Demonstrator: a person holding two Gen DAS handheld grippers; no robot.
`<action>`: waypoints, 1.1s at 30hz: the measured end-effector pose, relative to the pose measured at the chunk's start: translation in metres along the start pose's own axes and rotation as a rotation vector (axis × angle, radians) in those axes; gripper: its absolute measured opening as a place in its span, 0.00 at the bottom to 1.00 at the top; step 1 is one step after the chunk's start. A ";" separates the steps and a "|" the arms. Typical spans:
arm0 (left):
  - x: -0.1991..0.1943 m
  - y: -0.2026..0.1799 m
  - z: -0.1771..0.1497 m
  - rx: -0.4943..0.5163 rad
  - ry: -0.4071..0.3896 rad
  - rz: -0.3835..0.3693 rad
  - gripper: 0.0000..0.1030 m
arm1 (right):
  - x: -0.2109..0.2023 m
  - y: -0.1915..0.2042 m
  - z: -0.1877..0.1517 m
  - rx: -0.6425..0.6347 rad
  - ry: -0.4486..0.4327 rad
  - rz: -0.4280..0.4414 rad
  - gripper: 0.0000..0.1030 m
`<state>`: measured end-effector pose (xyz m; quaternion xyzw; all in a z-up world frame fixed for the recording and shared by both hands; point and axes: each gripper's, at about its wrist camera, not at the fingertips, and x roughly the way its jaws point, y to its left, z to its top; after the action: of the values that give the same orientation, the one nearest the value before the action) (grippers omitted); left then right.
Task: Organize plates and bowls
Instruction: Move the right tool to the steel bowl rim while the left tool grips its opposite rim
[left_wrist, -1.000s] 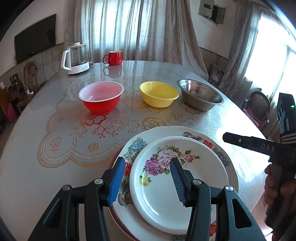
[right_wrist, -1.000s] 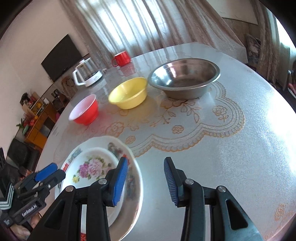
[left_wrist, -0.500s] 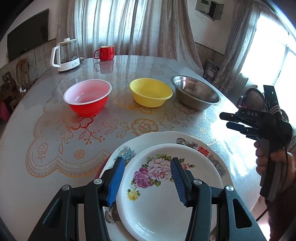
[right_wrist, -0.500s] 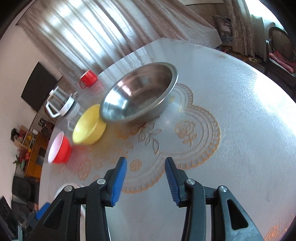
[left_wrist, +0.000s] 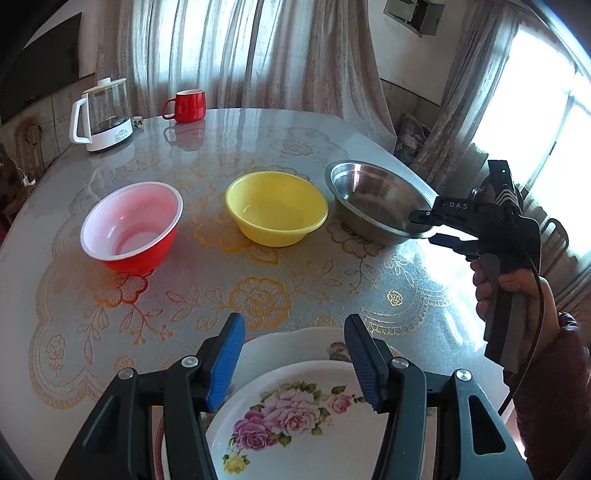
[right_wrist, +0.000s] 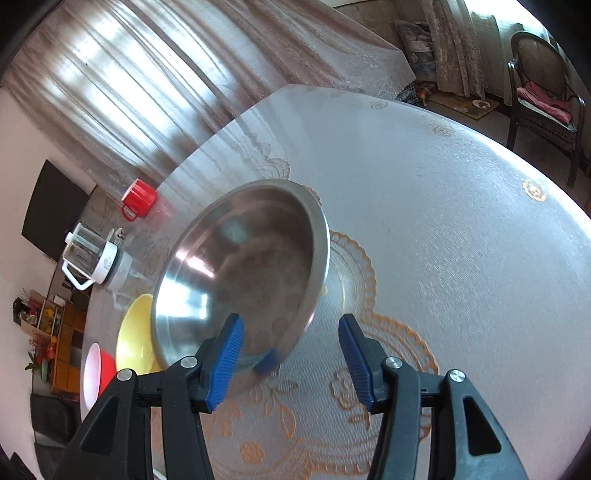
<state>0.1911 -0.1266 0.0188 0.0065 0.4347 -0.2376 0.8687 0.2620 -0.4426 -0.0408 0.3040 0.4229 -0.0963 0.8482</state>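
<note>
Desk (left_wrist: 258, 147): grey glossy cover with a gold-orange floral lace pattern. Left bowl (left_wrist: 131, 227): red outside, white-pink inside. Middle bowl (left_wrist: 276, 212): plain yellow. Right bowl (left_wrist: 376, 201): bare silver metal, unpatterned. Top plate (left_wrist: 295, 417): white with pink and purple roses, green leaves and one yellow flower. Larger plate (left_wrist: 288, 343) beneath: white, partly patterned at its rim. Mug (left_wrist: 188, 106): red. Kettle (left_wrist: 105, 114): clear glass, white base and handle. Left tool (left_wrist: 295, 362) and right tool (right_wrist: 291, 358): black bodies, blue ribbed pads.
</note>
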 end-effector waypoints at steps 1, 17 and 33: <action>0.003 -0.001 0.003 0.001 0.004 -0.005 0.55 | 0.004 0.001 0.003 -0.009 0.003 -0.026 0.52; 0.038 -0.028 0.033 0.043 0.060 -0.087 0.57 | -0.005 0.000 0.011 -0.454 0.124 -0.226 0.51; 0.092 -0.080 0.071 0.070 0.117 -0.147 0.55 | -0.043 -0.024 -0.001 -0.410 0.055 -0.124 0.50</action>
<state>0.2576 -0.2508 0.0091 0.0190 0.4753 -0.3150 0.8213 0.2243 -0.4653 -0.0189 0.1009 0.4745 -0.0518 0.8729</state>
